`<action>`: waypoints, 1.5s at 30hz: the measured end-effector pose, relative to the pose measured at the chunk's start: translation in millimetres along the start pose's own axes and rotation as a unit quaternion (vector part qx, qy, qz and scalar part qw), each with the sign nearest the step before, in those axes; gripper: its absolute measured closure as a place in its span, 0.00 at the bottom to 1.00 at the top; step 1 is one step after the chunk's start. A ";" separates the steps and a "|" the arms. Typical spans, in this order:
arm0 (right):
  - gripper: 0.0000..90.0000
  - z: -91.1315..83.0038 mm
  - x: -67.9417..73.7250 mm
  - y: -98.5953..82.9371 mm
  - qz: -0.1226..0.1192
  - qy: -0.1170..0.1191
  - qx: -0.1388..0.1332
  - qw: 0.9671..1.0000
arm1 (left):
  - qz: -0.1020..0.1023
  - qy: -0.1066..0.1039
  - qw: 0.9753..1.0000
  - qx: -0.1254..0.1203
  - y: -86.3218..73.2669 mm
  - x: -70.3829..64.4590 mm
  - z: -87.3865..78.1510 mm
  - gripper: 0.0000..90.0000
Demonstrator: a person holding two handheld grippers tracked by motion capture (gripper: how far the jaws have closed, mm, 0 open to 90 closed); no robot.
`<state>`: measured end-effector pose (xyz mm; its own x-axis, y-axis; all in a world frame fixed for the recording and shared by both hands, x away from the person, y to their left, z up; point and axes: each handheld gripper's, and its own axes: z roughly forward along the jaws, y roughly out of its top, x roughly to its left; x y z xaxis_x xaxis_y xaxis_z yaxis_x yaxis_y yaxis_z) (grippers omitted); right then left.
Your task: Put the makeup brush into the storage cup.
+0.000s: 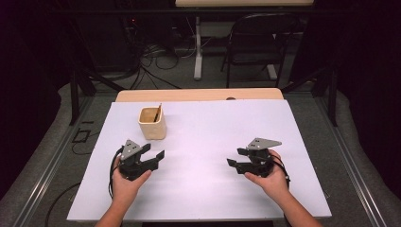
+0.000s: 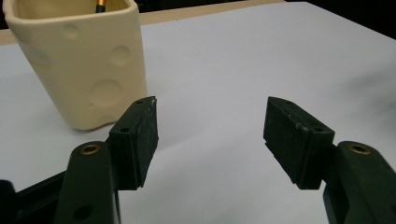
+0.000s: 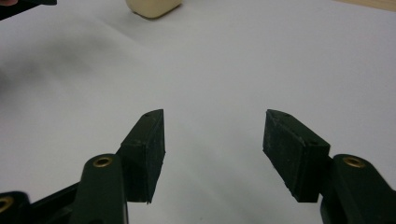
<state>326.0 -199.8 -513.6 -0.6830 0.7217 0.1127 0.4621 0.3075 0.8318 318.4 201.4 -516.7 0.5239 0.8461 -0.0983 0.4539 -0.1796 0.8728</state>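
left gripper (image 1: 158, 157) and right gripper (image 1: 232, 160), both released and empty, at lower centre; cream cup (image 1: 152, 123) holding a pencil (image 1: 157, 112), upper left, may tip if nudged by a jaw.

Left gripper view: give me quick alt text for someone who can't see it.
The left gripper points across a white table with its two black jaws open and nothing between them. A cream cup with round dimples in its wall stands just beyond the left jaw, apart from it. The tip of a pencil shows inside its rim.
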 end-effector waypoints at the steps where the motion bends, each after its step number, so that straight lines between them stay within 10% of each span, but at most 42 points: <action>1: 0.43 -3.1 -2.2 -3.2 -0.001 -0.004 0.001 1.000 | 0.001 0.001 1.000 0.001 -2.3 0.3 -0.5 0.40; 45: 0.43 6.9 -15.5 -34.6 0.012 -0.018 0.024 0.999 | -0.021 0.014 0.999 0.035 -25.4 8.8 9.1 0.40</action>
<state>324.5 -217.3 -547.8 -0.6505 0.7512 0.1121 0.5054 0.3179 0.8022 318.1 208.7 -544.1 0.4837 0.8670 -0.1195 0.5247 -0.1780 0.8325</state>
